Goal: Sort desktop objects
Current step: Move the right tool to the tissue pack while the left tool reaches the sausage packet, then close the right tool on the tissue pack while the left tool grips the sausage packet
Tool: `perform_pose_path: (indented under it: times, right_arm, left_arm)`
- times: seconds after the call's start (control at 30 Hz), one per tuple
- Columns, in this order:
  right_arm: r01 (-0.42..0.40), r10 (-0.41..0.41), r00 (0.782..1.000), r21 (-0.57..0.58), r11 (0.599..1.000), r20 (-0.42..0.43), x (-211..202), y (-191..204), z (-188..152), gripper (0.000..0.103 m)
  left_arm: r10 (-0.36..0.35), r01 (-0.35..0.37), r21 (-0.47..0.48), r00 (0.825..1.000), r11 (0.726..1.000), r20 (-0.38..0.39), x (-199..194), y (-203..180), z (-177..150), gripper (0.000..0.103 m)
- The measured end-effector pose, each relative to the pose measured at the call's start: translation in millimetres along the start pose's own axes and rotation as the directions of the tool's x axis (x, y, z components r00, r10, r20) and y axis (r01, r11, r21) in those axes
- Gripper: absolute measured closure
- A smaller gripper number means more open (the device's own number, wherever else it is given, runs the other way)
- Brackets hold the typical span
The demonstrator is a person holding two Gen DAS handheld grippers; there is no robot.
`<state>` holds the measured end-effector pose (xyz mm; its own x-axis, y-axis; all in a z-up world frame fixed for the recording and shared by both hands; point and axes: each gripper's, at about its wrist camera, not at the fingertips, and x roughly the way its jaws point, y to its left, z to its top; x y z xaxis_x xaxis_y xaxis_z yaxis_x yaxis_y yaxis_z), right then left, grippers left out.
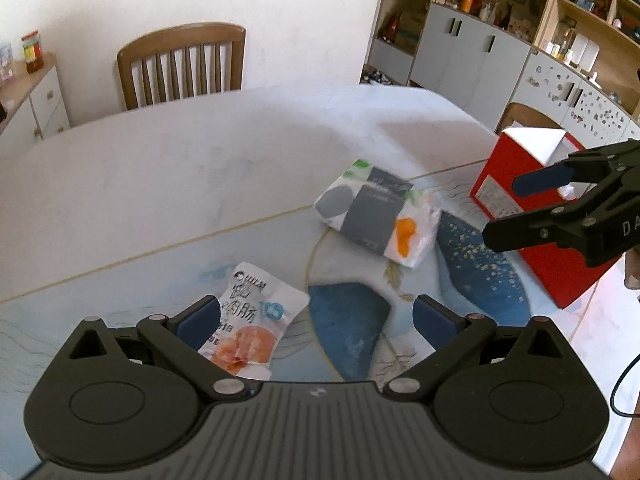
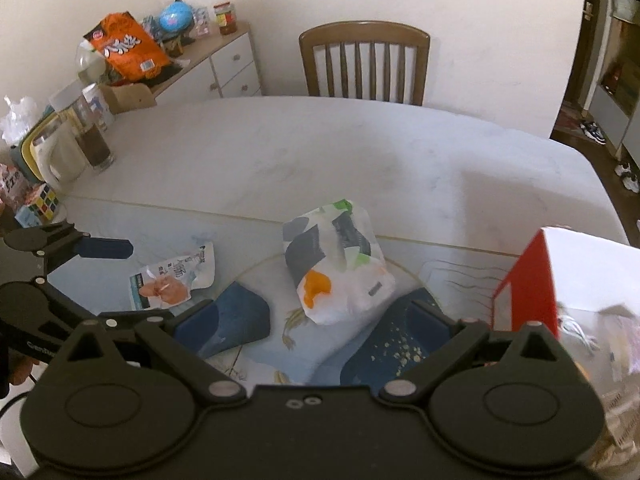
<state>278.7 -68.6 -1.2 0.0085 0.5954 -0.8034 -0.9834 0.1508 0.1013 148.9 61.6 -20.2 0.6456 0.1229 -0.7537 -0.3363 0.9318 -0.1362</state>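
Note:
A white tissue pack (image 1: 376, 216) with grey and orange patches lies on the patterned mat (image 1: 352, 332); it also shows in the right wrist view (image 2: 336, 268). A white snack sachet (image 1: 250, 320) with orange print lies just ahead of my left gripper (image 1: 316, 316), which is open with its left pad over the sachet's edge. The sachet also shows in the right wrist view (image 2: 176, 276). My right gripper (image 2: 316, 320) is open and empty, just short of the tissue pack. A red box (image 1: 536, 216) with an open white-lined top stands at the right and also shows in the right wrist view (image 2: 532, 284).
A wooden chair (image 1: 184, 64) stands behind the white table (image 1: 200, 168). At the table's left edge stand a glass jar (image 2: 86, 132), a white kettle (image 2: 52, 160) and a Rubik's cube (image 2: 40, 204). A sideboard (image 2: 216, 64) holds an orange bag. Shelves (image 1: 520, 32) line the right wall.

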Motion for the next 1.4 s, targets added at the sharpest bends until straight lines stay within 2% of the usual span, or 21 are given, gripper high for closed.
perform_pose_path:
  times: [0.3, 0.7, 1.27, 1.4]
  right_arm:
    - [0.025, -0.025, 1.000, -0.055, 0.998, 0.010, 35, -5, 12, 0.002]
    - [0.043, -0.048, 0.998, -0.111, 0.993, -0.049, 82, -6, 21, 0.002]
    - [0.041, -0.054, 0.994, -0.128, 0.991, -0.100, 123, -8, 15, 0.002]
    - [0.035, -0.048, 0.992, -0.113, 0.993, -0.114, 127, -11, 12, 0.002]
  left_arm:
    - [-0.008, 0.009, 0.033, 0.999, 0.999, -0.043, 31, 21, 3, 0.000]
    - [-0.018, 0.026, 0.093, 0.997, 0.995, -0.081, 62, 40, -5, 0.000]
    - [-0.015, 0.024, 0.147, 0.998, 0.989, -0.059, 63, 28, -14, 0.002]
    - [0.012, -0.003, 0.157, 0.999, 0.988, -0.052, 63, 25, -15, 0.007]
